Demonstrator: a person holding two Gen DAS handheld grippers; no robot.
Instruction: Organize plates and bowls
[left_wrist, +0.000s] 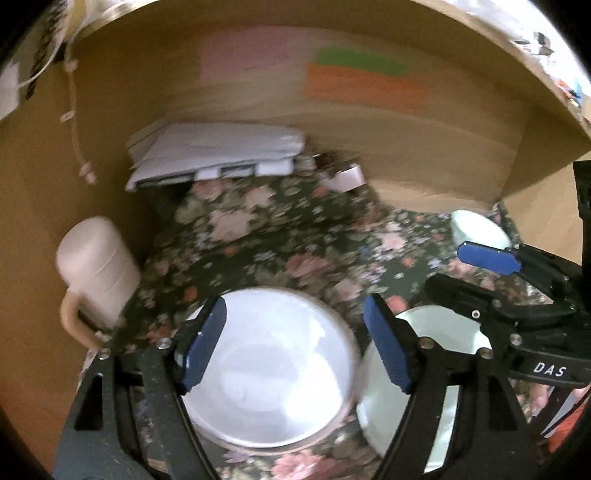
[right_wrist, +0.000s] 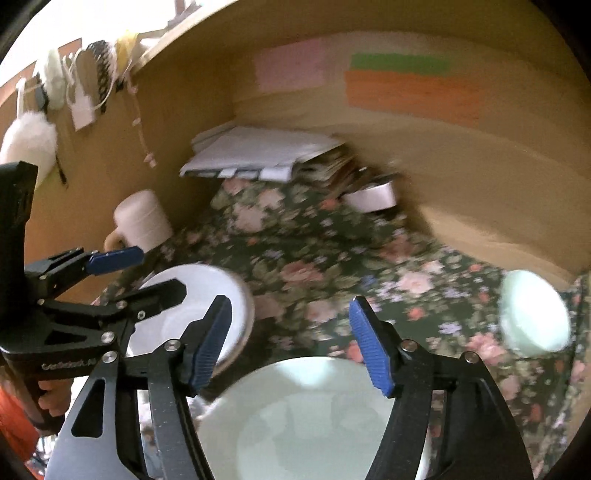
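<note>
A white bowl (left_wrist: 269, 365) sits on the floral cloth, right under my open left gripper (left_wrist: 295, 347), whose blue pads straddle it from above. A pale green plate (left_wrist: 454, 332) lies just right of the bowl; in the right wrist view the plate (right_wrist: 295, 417) lies below my open right gripper (right_wrist: 291, 343). A small pale green bowl (right_wrist: 532, 314) sits at the far right; it also shows in the left wrist view (left_wrist: 480, 225). The white bowl (right_wrist: 221, 291) and the left gripper (right_wrist: 140, 273) appear at the left of the right wrist view. The right gripper (left_wrist: 461, 266) shows at the right of the left wrist view.
A cream mug (left_wrist: 96, 269) stands at the left by the wooden wall. A stack of white papers (left_wrist: 218, 151) lies at the back, with a small white box (right_wrist: 373, 195) beside it. Wooden walls (left_wrist: 424, 155) close in the desk nook. The floral cloth (left_wrist: 277, 236) covers the surface.
</note>
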